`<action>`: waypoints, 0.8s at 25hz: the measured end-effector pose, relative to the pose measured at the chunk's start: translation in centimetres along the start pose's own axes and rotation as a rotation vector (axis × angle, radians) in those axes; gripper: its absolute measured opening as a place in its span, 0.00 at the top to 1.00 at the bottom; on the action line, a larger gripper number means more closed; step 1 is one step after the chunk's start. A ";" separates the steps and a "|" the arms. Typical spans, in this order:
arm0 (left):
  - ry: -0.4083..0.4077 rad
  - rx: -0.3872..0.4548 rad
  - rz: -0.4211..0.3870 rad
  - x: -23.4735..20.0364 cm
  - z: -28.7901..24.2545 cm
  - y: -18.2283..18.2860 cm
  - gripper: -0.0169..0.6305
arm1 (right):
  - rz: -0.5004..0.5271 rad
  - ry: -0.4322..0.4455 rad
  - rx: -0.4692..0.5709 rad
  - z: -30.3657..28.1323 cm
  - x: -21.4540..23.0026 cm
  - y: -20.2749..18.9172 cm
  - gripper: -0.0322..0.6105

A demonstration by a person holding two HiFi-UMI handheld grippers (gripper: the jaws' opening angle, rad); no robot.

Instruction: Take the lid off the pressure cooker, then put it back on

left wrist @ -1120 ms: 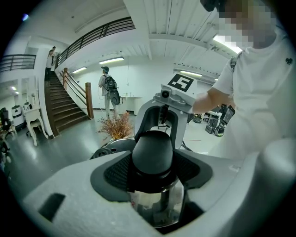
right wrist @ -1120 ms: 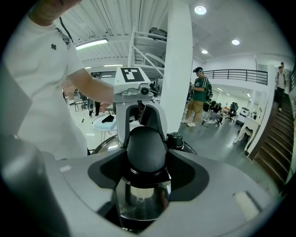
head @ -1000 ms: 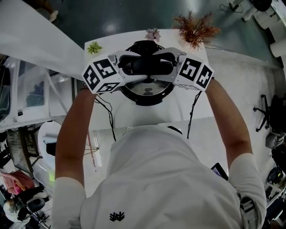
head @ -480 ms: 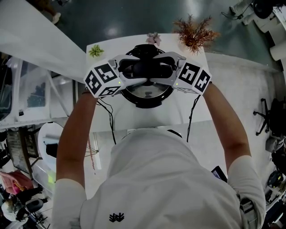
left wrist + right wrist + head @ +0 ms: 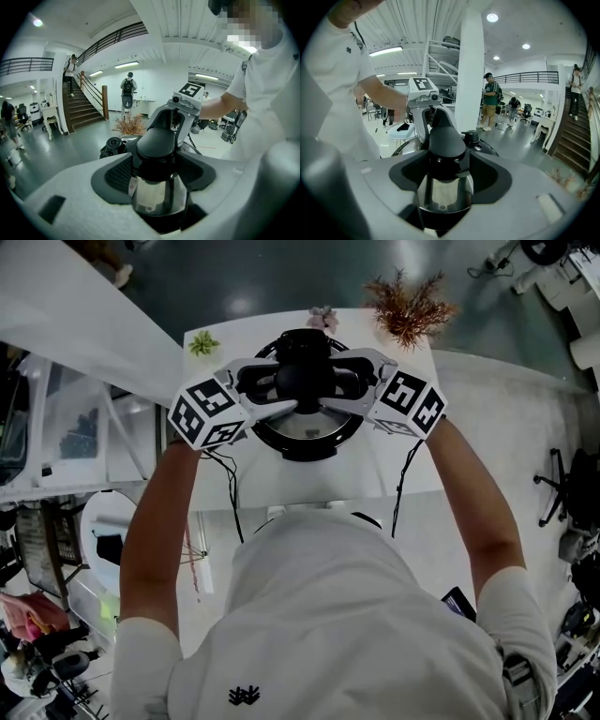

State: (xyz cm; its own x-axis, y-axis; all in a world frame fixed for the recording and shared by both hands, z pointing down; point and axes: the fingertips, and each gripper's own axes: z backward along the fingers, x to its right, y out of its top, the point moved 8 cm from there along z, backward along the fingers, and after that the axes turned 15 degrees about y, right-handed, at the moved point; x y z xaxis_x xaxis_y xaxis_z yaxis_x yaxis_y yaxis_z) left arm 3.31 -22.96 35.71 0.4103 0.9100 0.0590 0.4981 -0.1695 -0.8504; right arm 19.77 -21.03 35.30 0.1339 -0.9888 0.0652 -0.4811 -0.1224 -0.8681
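Glossy metal lid [image 5: 305,427] with a matt black plastic knob [image 5: 157,140].

- In the head view, the left gripper [image 5: 275,392] and right gripper [image 5: 339,388] covered the sides of the knob [image 5: 302,377] and the middle of the lid [image 5: 305,435].
- The pot beneath the lid was hidden, so it could not be told whether the lid sat on it.
- In both gripper views, each gripper's own body cut off the knob's steel foot [image 5: 154,194].
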 end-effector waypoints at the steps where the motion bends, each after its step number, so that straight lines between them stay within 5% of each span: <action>1: 0.012 0.002 0.007 0.0 0.2 -0.1 0.52 | -0.005 -0.005 0.006 0.2 0.0 -0.1 0.50; 13: 0.182 0.053 0.122 1.4 2.9 -1.5 0.60 | -0.052 -0.074 0.057 2.5 -2.2 -3.1 0.61; 20: 0.307 0.096 0.207 3.6 4.6 -2.3 0.73 | -0.098 -0.128 0.141 3.9 -4.3 -5.0 0.75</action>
State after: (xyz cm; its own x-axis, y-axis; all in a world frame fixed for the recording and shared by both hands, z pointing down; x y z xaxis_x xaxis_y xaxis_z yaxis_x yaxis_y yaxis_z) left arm 0.16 -17.57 35.47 0.7120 0.7018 0.0222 0.3125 -0.2884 -0.9051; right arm 24.93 -15.88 37.44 0.2873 -0.9529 0.0974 -0.3354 -0.1953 -0.9216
